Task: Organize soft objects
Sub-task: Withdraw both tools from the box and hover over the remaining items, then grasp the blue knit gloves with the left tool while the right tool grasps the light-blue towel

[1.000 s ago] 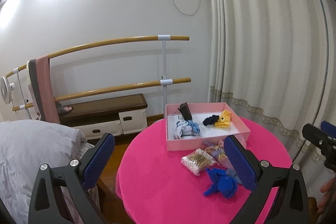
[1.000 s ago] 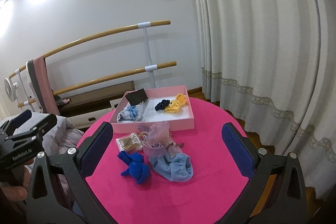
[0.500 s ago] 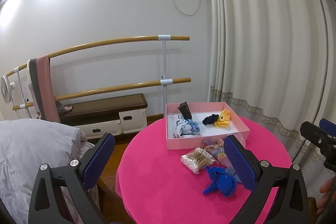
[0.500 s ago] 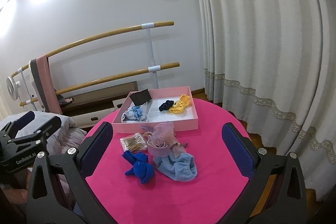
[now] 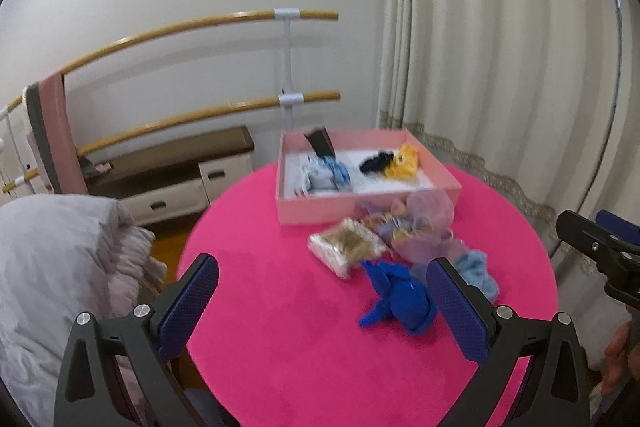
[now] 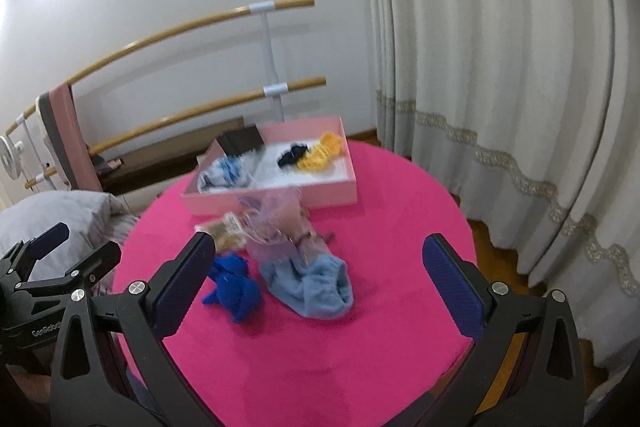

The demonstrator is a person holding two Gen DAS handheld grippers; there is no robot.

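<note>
A round pink table carries a pink box at its far side. Inside lie a pale blue cloth, a black scrunchie and a yellow knit piece. In front of the box sit a bag of cotton swabs, a sheer pink pouch, a dark blue cloth and a light blue sock. My left gripper and right gripper both hang open above the table, holding nothing.
Cream curtains hang at the right. Two wooden wall bars and a low cabinet stand behind the table. Grey bedding lies at the left. A person's hand shows at the right edge.
Both grippers have tilted down and moved closer to the table, so the cloth pile looms larger. Nothing on the table has moved, and both stay open.
</note>
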